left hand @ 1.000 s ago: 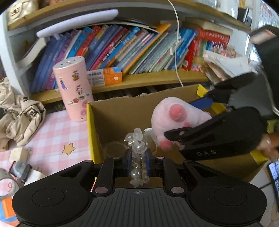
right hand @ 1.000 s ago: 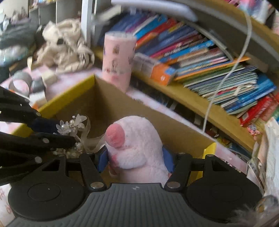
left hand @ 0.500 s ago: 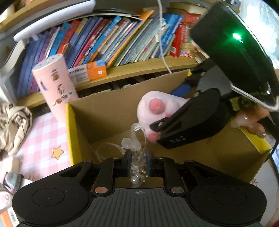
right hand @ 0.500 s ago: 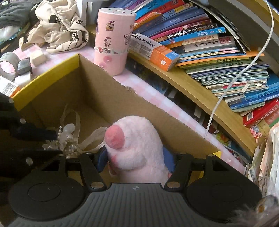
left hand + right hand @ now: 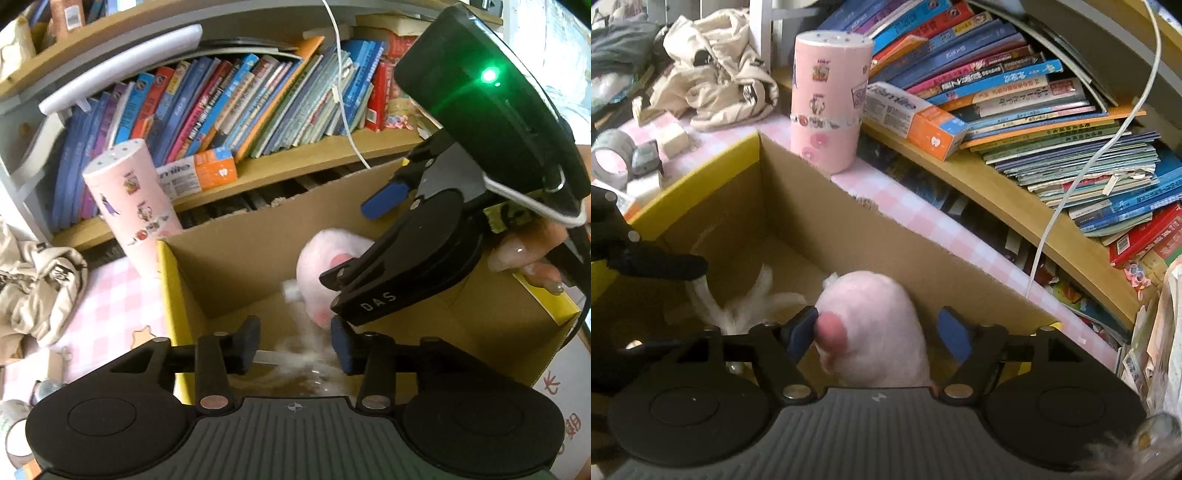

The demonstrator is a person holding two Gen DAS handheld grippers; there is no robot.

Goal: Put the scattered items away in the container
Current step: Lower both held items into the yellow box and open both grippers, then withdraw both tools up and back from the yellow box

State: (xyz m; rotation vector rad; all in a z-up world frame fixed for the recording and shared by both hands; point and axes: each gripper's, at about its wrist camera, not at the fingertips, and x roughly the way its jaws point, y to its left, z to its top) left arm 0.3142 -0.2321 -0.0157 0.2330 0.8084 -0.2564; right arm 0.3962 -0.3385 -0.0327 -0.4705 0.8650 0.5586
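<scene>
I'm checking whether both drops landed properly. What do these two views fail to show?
- Left wrist view: the white beaded ribbon ornament is motion-blurred; its resting place is unclear.
- Right wrist view: the pink plush toy has its underside hidden by the right hand-held gripper.
- Both: the brown cardboard box is cut off.

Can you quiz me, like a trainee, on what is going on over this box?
1. True or false: the right gripper fingers clamp the pink plush toy.
2. What blurred white thing lies below the left gripper?
3. Where is the pink tube: A in the cardboard box, B outside it?

Key
1. False: they have just been opening; a gap shows on one side.
2. The pearl ribbon ornament, released into the box.
3. B.
</scene>
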